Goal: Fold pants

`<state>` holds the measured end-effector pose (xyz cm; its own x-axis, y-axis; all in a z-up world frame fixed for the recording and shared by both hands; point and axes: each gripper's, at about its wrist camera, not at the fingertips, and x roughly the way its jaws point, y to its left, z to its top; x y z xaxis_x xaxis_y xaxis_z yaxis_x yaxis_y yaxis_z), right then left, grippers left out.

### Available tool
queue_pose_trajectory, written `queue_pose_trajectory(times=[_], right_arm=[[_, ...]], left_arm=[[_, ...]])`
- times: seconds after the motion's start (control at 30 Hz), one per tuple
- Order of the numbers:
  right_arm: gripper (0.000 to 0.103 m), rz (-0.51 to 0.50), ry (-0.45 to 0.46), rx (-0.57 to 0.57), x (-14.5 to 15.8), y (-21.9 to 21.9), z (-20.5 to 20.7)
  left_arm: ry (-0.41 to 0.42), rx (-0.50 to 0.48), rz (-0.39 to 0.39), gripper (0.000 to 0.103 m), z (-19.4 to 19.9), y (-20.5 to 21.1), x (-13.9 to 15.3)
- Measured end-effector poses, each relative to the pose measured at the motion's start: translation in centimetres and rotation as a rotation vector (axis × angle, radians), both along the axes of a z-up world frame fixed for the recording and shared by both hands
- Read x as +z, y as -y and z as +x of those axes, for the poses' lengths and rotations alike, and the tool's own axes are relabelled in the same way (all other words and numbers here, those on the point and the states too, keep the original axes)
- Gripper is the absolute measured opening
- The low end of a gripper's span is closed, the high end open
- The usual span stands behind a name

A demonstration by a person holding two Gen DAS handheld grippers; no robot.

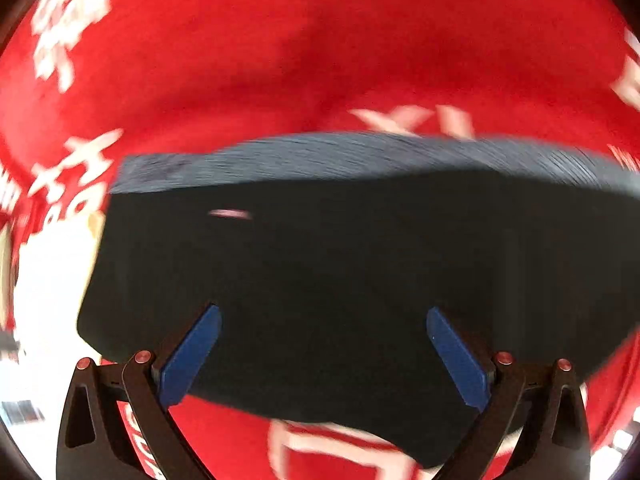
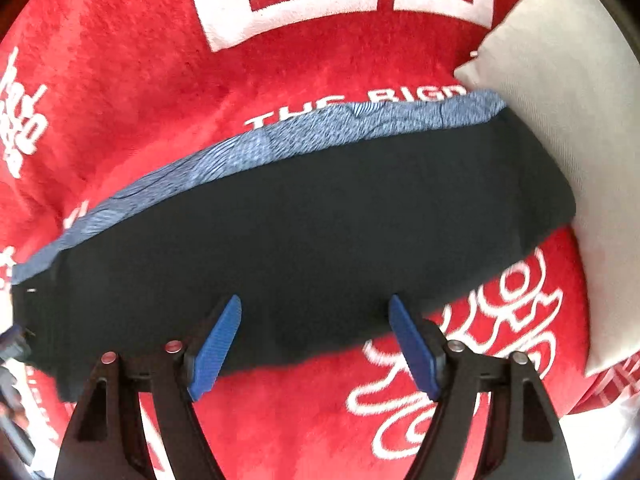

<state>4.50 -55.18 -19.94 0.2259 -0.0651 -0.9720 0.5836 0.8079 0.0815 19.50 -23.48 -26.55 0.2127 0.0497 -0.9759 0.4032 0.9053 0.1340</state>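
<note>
The black pants (image 1: 320, 264) lie folded into a wide band on a red blanket (image 1: 240, 80), with a blue-grey patterned waistband (image 1: 360, 152) along the far edge. My left gripper (image 1: 324, 316) is open and empty just above the pants' near edge; the view is motion-blurred. In the right wrist view the same pants (image 2: 304, 232) stretch across, waistband (image 2: 280, 144) on the far side. My right gripper (image 2: 316, 304) is open and empty over the near edge of the pants.
The red blanket (image 2: 160, 80) with white lettering covers the surface. A grey-beige cushion (image 2: 568, 120) lies at the right, touching the pants' right end. A pale floor or edge (image 1: 44, 280) shows at left.
</note>
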Motion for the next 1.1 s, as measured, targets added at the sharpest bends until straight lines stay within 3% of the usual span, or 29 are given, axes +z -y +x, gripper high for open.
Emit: queue_pose_trajectory(times=[0.13,0.27,0.4,0.53,0.73,0.87,1.03,1.1], right_arm=[[0.079,0.118,0.05,-0.034,0.3,-0.5,-2.9],[0.08,0.294,0.125,-0.105,-0.9,-0.6,-5.8],[0.08,0.405,0.185,-0.166,-1.9,-0.1,-8.4],[0.08,0.454,0.259,-0.233,-2.6,1.4,-10.3],[0.08,0.464,0.403,-0.404,-3.1,5.7,-12.1],[0.08,0.494,0.476,-0.506,-4.2,8.6,-12.9],[0.08,0.531,0.559,-0.526,-5.0,10.4,-13.8],[0.08,0.538,0.588,-0.525,-5.2,10.9,-13.6]], left_arm=[[-0.024,-0.088,-0.057,0.103,-3.8,4.2,1.1],[-0.058,-0.122,-0.101,0.103,-5.9,7.3,1.7],[-0.07,-0.141,-0.123,0.103,-6.9,10.2,1.9],[-0.055,-0.169,-0.133,0.103,-7.9,13.9,2.2],[-0.059,-0.133,-0.204,0.103,-8.2,20.0,2.6],[-0.03,-0.185,-0.221,0.103,-9.2,24.7,2.1],[-0.043,-0.208,-0.159,0.103,-9.6,27.1,-1.1],[-0.025,-0.182,-0.192,0.103,-9.7,26.7,-1.4]])
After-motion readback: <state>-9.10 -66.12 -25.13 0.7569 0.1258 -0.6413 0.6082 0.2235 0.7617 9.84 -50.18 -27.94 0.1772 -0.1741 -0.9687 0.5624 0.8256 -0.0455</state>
